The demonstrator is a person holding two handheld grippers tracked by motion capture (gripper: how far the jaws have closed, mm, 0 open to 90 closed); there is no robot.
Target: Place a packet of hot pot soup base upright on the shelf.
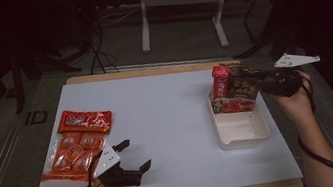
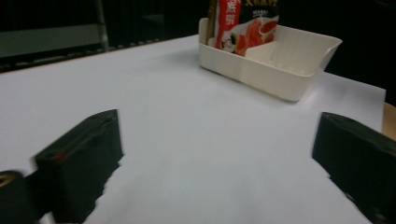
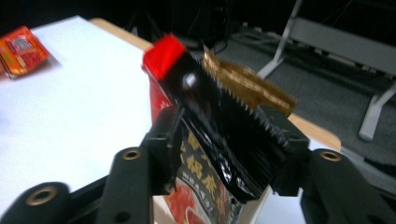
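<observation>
Black pouch (image 3: 219,154) sits between our right fingers (image 3: 161,135), half spread and loosening, so it stands in the tray (image 1: 242,134). Left fingers (image 2: 79,163) wait wide, holding nothing, well apart from the tray.

Dim room, grey floor (image 1: 180,30), white table legs (image 1: 145,31)

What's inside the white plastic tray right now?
The white plastic tray holds upright packets at its far end: a dark glossy sauce packet between the jaws of the right gripper, and a red packet beside it. Its near section shows bare. The floor beneath the packets is hidden.
</observation>
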